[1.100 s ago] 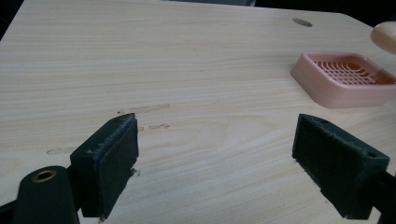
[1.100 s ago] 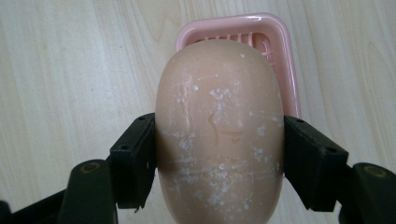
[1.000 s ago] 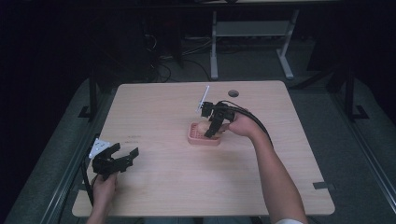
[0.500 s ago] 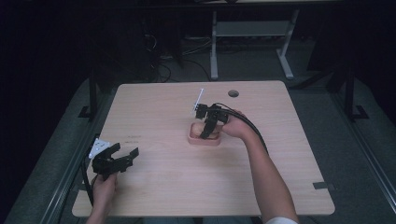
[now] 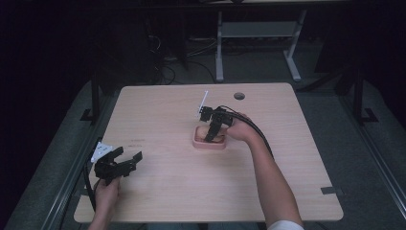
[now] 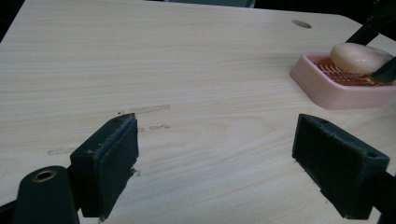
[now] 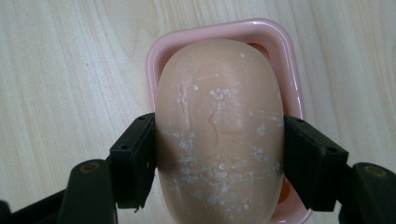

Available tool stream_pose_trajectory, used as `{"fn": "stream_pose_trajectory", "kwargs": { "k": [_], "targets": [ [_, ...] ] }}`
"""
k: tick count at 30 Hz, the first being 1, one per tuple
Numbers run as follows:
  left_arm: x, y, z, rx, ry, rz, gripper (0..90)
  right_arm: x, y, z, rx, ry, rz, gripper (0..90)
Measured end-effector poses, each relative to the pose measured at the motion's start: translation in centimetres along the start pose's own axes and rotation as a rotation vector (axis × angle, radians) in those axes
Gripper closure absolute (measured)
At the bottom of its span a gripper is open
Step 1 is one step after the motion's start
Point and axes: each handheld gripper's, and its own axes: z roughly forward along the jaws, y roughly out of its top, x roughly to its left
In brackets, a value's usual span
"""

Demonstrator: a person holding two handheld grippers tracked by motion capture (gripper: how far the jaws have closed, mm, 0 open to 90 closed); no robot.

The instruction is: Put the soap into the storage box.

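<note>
Two grippers are at work on a pale wooden counter. No brand, label or readable writing shows on anything; the bar of soap carries only whitish scuffs and flecks on its tan surface.

The right gripper reaches down into a pink soap dish near the middle of the counter. In the right gripper view its two black pads press against the left and right flanks of the soap, pinching it. The soap sits over the dish, whose pink rim curves around its far end; whether the bar rests on the dish's ribbed floor or is held just above it cannot be told. In the left gripper view the soap lies on the orange ribs of the dish, with the tips of the right gripper at its far side and its right end.

The left gripper rests low at the counter's near left corner, well apart from the dish, its jaws spread wide with nothing between them but bare wood. Faint smudges mark the wood ahead of its left pad.

A thin white stick lies on the counter just beyond the right gripper, and a round hole sits near the far edge. A grey metal frame stands on the floor beyond the counter, among cables.
</note>
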Motion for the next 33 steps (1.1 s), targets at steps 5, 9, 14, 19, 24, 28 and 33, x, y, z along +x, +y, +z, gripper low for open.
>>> {"fn": "stream_pose_trajectory", "kwargs": {
  "k": [5, 9, 14, 19, 24, 28, 33],
  "targets": [
    [-0.01, 0.0, 0.02, 0.003, -0.002, 0.01, 14.2, -0.01, 0.06, -0.03, -0.002, -0.002, -0.002, 31.4],
    [-0.03, -0.02, 0.01, 0.0, -0.001, 0.004, 14.2, -0.06, 0.07, 0.04, 0.003, 0.004, -0.003, 31.3],
    [-0.02, -0.01, 0.01, 0.001, 0.0, 0.0, 14.2, -0.15, 0.02, 0.13, 0.007, 0.004, 0.002, 31.3],
    [-0.01, -0.03, 0.02, 0.002, -0.001, 0.007, 14.2, -0.13, 0.06, 0.2, 0.013, -0.002, 0.005, 31.3],
    [-0.03, 0.0, 0.0, 0.001, -0.001, 0.003, 14.2, -0.15, 0.07, 0.18, 0.011, -0.003, 0.006, 31.3],
    [-0.03, 0.0, -0.01, 0.0, 0.0, -0.002, 14.2, -0.13, 0.08, 0.14, 0.009, -0.003, 0.003, 31.3],
    [-0.01, 0.02, -0.04, 0.002, -0.001, 0.006, 14.2, -0.15, 0.09, 0.14, 0.009, -0.007, 0.002, 31.2]
  ]
}}
